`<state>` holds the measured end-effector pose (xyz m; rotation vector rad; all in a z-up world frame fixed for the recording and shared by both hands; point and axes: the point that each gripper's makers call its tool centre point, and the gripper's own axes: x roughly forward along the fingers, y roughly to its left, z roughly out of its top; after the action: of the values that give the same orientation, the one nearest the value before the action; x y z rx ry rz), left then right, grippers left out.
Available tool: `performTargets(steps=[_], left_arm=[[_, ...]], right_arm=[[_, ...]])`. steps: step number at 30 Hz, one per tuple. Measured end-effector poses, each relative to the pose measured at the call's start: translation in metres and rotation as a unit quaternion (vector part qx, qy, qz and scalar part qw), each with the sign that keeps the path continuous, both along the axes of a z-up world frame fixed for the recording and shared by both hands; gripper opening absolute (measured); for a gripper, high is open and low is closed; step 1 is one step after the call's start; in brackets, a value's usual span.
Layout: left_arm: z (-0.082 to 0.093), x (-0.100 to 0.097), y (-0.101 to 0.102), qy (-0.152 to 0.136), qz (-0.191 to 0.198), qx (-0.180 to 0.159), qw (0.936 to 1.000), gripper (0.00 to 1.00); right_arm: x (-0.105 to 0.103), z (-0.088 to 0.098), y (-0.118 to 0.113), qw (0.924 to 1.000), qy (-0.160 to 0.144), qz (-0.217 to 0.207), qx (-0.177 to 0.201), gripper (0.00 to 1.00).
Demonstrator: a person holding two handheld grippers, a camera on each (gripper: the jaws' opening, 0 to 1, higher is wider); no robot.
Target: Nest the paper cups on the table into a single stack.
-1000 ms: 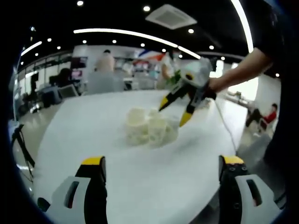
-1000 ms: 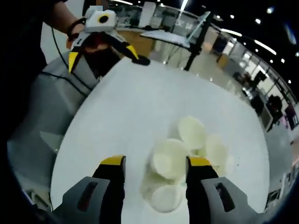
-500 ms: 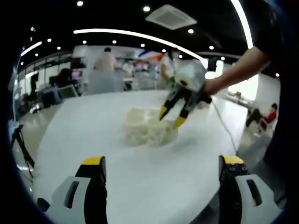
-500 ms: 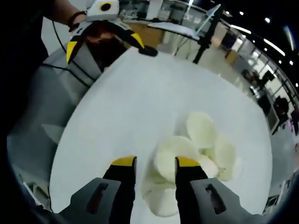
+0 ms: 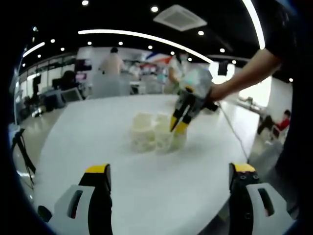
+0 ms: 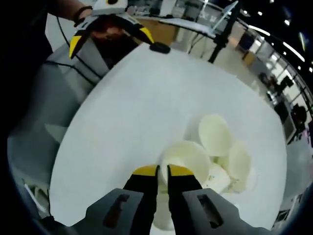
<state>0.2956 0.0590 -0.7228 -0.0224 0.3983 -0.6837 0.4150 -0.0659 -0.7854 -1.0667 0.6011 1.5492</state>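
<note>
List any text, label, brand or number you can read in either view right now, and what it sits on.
None can be read.
Paper cups: plain white, no print visible.
Table: bare white, no markings.
Left gripper and right gripper: yellow tips, no legible lettering.
Background banner: coloured shapes, too blurred to read.

Paper cups clustered, touching, near table centre. Right gripper above cluster's right side, jaws pinching rim of nearest cup. Left gripper beyond table's far edge, well apart from cups.
</note>
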Motion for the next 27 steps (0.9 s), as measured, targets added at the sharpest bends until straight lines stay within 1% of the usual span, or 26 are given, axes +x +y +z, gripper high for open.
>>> performTargets(steps=[12, 27], left_arm=[[-0.0045, -0.0026, -0.0027, 0.006, -0.002, 0.000, 1.0000, 1.00], [-0.0026, -0.0037, -0.0006, 0.004, 0.002, -0.004, 1.0000, 1.00]], right_arm=[[-0.0024, -0.0083, -0.0021, 0.9998, 0.009, 0.006, -0.017, 0.00], [-0.0083, -0.0020, -0.0017, 0.9996, -0.002, 0.023, -0.014, 0.00]])
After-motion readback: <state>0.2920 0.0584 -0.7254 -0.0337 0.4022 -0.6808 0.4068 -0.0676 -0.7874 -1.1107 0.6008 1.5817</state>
